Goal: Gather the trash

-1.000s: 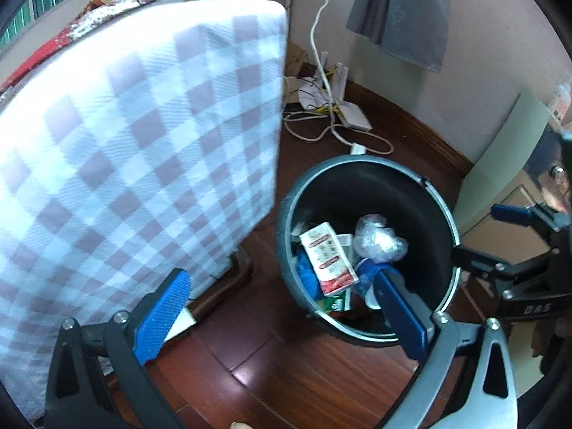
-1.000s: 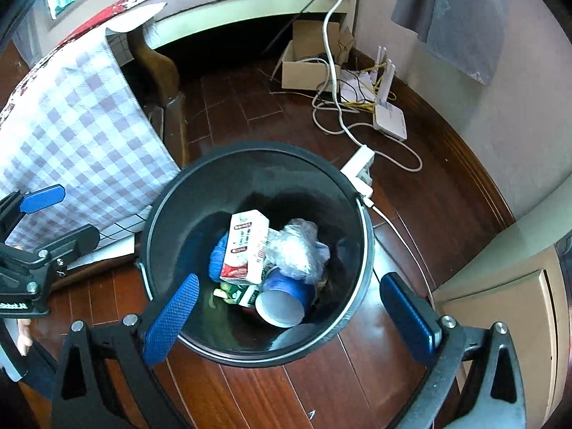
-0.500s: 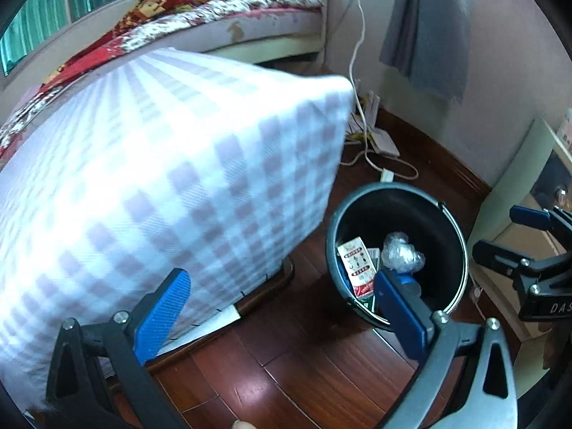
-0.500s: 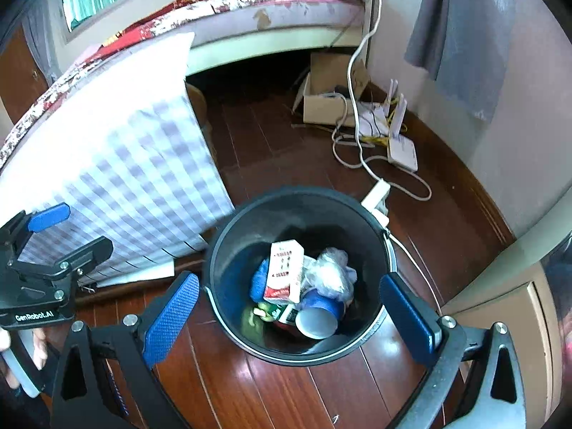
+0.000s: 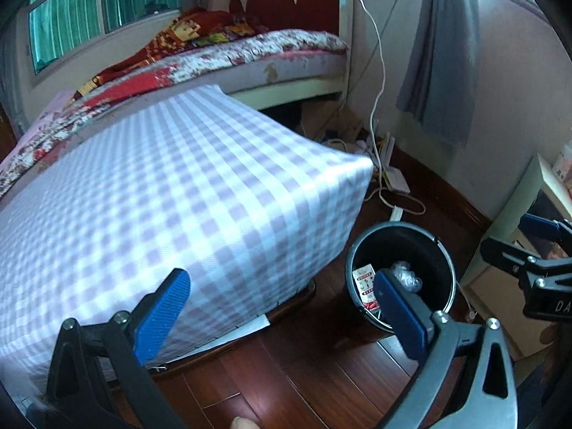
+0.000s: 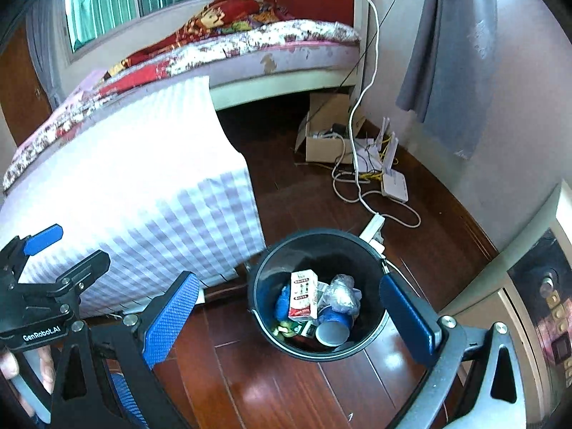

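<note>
Far side of room, bed: bed with floral cover and red headboard, along the far wall.
Left, checked cover: lilac-and-white checked cloth drapes a bulky piece that fills the left half; its right edge hangs just beside the bin.
Floor: dark red boards, glossy.
Bin: black round trash bin stands upright on the floor, near centre-right.
Trash: all inside the bin; red-and-white carton upright, crumpled clear plastic to its right, blue paper cup on its side nearest the camera.
Far right, cables: white cord and router on the floor, beside a cardboard box.
Left gripper: blue pads spread wide, nothing between them.
Right gripper: spread wide, empty, bin framed between its fingers.
</note>
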Action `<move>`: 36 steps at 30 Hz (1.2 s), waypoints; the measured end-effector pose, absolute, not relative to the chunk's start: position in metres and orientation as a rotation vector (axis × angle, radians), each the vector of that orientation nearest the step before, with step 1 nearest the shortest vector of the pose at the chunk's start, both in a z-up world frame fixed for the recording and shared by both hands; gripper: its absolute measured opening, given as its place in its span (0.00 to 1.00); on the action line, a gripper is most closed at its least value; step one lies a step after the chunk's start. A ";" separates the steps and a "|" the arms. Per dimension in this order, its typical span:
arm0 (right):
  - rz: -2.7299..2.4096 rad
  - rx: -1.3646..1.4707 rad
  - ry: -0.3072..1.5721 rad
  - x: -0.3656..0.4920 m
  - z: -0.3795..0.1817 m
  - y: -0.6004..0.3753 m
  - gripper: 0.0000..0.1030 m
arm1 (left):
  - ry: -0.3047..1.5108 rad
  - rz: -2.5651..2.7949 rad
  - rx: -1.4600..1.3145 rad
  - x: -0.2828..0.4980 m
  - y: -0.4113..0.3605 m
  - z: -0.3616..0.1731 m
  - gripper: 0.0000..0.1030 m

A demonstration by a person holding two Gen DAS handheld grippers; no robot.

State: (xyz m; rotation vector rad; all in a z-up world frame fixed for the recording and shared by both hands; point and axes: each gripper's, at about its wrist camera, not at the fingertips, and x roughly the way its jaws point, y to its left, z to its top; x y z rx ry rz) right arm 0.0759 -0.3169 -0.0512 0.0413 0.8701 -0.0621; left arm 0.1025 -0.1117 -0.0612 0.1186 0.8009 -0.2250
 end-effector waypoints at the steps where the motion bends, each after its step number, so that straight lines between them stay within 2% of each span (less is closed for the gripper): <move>1: -0.063 0.043 0.862 0.072 -0.046 -0.314 0.99 | 0.796 -0.214 0.116 0.099 -0.108 -0.057 0.99; 20: -0.069 0.025 0.653 -0.020 0.066 -0.253 0.99 | 0.569 -0.170 0.049 -0.004 -0.060 0.047 0.99; 29: -0.035 0.017 0.548 -0.053 0.097 -0.232 0.99 | 0.523 -0.163 0.043 -0.027 -0.040 0.065 0.99; 36: -0.043 0.008 0.534 -0.054 0.102 -0.232 0.99 | 0.508 -0.151 0.010 -0.022 -0.031 0.069 0.99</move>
